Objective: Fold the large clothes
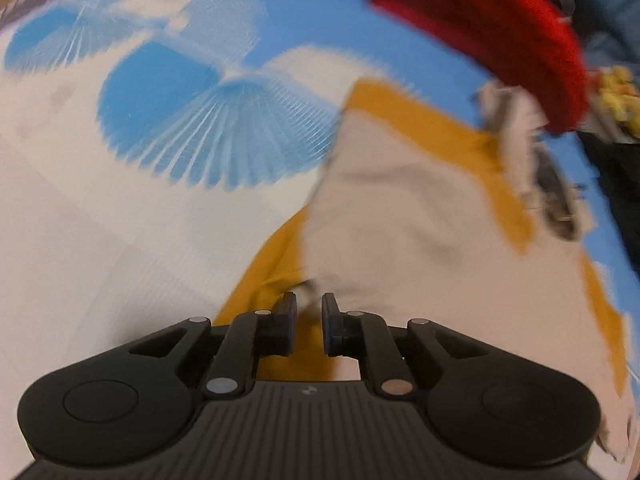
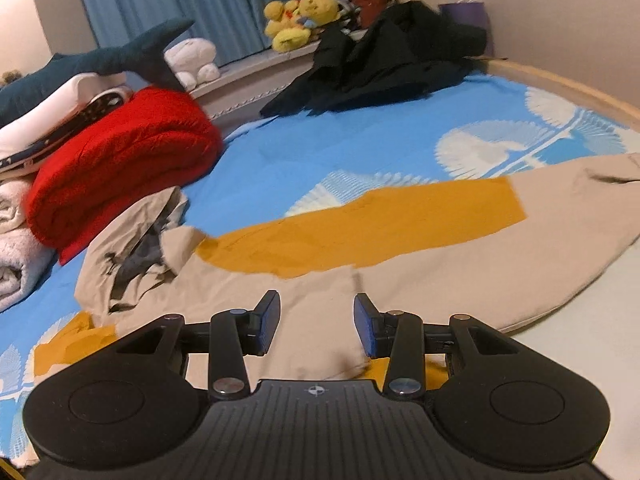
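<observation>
My left gripper (image 1: 309,306) pinches a fold of the beige-and-mustard garment (image 1: 400,216); my right gripper (image 2: 316,320) hovers released, beige cloth lying just beyond its fingertips.

Beige-and-mustard garment (image 2: 420,240) is smooth matt cloth; red blanket (image 2: 120,168) fuzzy knit; bedsheet (image 2: 320,148) smooth printed cotton.

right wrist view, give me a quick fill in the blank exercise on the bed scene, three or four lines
1. The folded blanket beside the beige and mustard garment is ____.
2. The plush shark lies on a stack of ____ bedding.
3. The dark clothes pile at the far side of the bed is ____ in colour.
4. Between the pads of the right tongs shows ____ fabric.

Missing words: red; white; black; beige
</observation>
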`<state>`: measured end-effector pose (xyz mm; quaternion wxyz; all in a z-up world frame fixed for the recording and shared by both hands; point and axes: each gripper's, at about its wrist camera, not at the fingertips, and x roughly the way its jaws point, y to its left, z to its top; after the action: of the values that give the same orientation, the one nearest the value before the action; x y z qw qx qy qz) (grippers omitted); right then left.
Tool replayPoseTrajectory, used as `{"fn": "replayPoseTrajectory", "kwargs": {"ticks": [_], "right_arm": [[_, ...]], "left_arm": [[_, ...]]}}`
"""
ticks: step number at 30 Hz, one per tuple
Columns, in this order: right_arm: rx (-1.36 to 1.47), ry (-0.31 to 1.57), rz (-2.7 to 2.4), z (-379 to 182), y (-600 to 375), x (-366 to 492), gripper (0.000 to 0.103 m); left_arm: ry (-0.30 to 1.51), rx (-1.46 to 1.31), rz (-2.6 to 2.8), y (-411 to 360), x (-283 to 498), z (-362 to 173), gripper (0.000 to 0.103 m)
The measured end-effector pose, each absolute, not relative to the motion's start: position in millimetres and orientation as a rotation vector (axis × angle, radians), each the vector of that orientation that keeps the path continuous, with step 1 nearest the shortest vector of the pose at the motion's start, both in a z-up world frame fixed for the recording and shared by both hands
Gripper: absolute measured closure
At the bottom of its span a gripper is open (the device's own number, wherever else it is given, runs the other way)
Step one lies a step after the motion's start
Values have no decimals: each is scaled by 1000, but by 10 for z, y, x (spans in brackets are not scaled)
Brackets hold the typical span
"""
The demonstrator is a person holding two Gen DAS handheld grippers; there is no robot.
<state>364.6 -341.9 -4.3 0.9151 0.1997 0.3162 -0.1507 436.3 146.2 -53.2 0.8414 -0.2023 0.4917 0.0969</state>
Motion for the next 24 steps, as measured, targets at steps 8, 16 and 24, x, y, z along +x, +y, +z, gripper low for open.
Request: {"fn": "replayPoseTrajectory", "kwargs": {"ticks": [8,16,24], "right_arm": [[412,548,-366,114,-4141,3234,61],[462,434,-444,158,-5175,2884,61],[632,396,-572,-194,-6187,2643,70]], "left_arm": [[1109,-316,196,1340,4348,-985,79],[878,-144,73,764,4186,-183,61],[847,-82,-66,412,3995,-111,61]]}}
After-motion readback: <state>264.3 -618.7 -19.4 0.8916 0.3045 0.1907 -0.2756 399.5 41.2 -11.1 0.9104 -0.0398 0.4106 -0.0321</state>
